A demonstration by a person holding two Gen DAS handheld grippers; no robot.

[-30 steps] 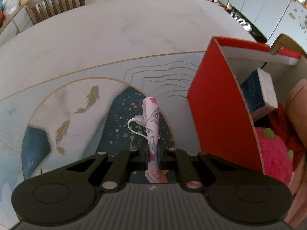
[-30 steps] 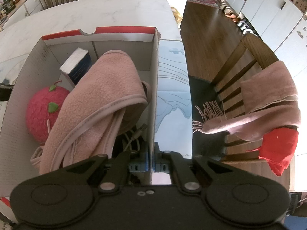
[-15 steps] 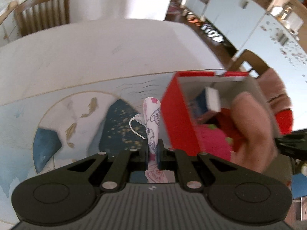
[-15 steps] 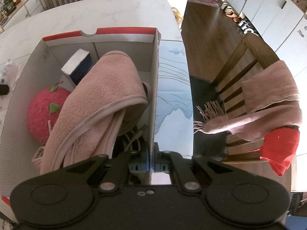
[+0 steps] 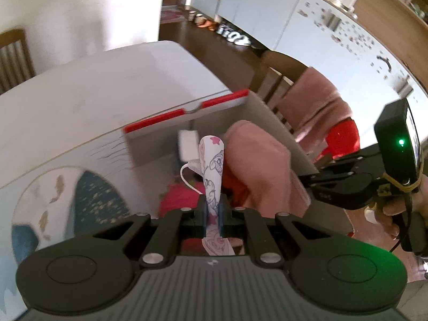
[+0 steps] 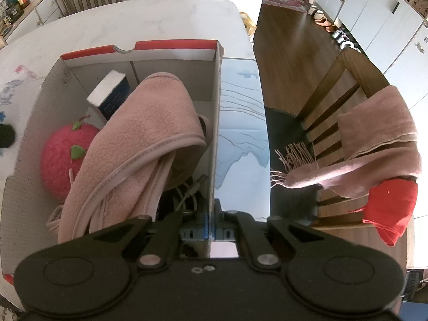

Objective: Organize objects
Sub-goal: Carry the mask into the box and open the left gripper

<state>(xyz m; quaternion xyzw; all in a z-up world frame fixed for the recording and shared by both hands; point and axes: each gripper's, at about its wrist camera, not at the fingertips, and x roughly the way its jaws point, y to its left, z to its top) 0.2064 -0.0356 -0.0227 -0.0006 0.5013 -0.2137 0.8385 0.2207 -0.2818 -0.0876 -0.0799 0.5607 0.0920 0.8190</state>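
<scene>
Left gripper clamped on printed face mask, sticking out past fingertips, over box. Right gripper pinches box's right wall.

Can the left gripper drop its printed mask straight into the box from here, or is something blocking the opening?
Probably yes. The left gripper, shut on the printed mask, hangs over the open box. The pink towel fills the middle, but space near the strawberry plush looks free.

left gripper clamped on folded cartoon-print face mask, held above open red cardboard box; pink towel piled inside, right gripper pinching box's right wall
</scene>
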